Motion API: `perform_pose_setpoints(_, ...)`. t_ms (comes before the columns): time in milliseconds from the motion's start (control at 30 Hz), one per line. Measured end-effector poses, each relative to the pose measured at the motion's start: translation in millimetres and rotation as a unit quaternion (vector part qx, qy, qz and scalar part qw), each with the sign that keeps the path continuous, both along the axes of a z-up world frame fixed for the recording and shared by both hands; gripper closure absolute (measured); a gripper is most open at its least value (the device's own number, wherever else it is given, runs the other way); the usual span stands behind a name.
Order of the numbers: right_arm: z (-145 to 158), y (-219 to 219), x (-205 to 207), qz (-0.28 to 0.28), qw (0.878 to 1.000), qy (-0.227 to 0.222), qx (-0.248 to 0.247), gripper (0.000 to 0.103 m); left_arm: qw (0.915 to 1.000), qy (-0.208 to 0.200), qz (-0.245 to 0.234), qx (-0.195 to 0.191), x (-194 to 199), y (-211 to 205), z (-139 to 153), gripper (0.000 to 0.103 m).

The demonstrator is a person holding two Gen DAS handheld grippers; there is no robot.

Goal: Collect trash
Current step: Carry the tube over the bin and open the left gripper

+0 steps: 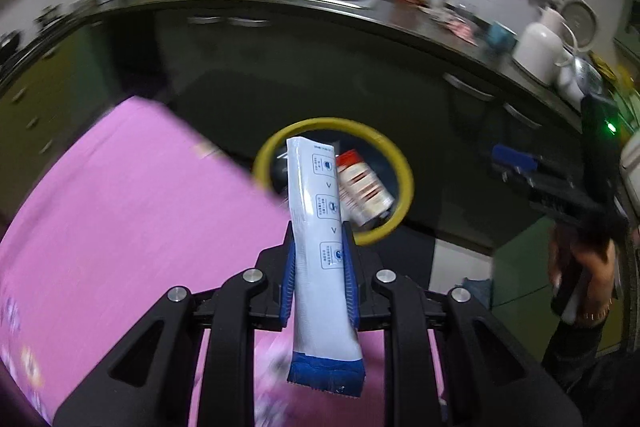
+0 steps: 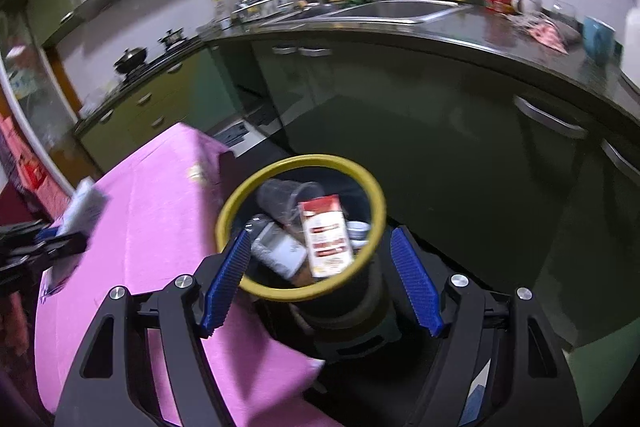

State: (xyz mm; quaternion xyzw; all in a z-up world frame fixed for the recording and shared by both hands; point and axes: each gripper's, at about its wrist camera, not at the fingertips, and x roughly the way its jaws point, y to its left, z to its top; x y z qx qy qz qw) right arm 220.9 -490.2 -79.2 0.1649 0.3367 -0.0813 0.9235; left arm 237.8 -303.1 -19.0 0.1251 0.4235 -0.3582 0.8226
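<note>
White plastic with a blue sealed end, a long sachet (image 1: 320, 247) stands clamped between the blue pads of the left gripper (image 1: 319, 267), above the edge of a pink tablecloth (image 1: 132, 219). Just past it sits a bin with a yellow rim (image 1: 404, 183), holding a red-and-white carton (image 2: 326, 235) and a clear plastic cup (image 2: 280, 197). The right gripper (image 2: 324, 279) hangs over that bin, its fingers spread wide with nothing between them. Dark green kitchen cabinets (image 2: 400, 115) run behind.
</note>
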Motion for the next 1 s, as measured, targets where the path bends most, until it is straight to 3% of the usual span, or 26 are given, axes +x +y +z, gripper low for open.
perform_pose_setpoints(233,-16.3,-48.2,-14.0,-0.038,0.999,0.012,0.019,0.031,0.9977,-0.007,-0.065,0.021,40.2,-107.6,-46.8,0.083)
perform_pose_setpoints(400,-26.6,-63.1,-15.2,-0.048,0.998,0.022,0.026,0.031,0.9969,0.025,-0.063,0.040,63.6,-138.6,-81.8,0.083)
perform_pose_setpoints(700,-35.7,-58.1,-2.5,-0.039,0.998,0.028,0.036,0.031,0.9955,0.047,-0.050,0.066,83.8,-149.0,-110.7,0.077)
perform_pose_setpoints(767,-34.3,-54.1,-1.7,-0.036,0.998,0.028,0.034,0.031,0.9951,0.049,-0.049,0.071,83.0,-152.3,-113.4,0.065)
perform_pose_setpoints(900,-28.8,-50.1,-3.3,-0.035,0.999,0.024,0.031,0.031,0.9961,0.048,-0.042,0.060,75.7,-137.5,-101.3,0.059)
perform_pose_setpoints(1000,-24.5,-46.1,-4.4,-0.032,0.999,0.020,0.029,0.030,0.9984,0.034,-0.034,0.030,58.5,-109.3,-72.7,0.054)
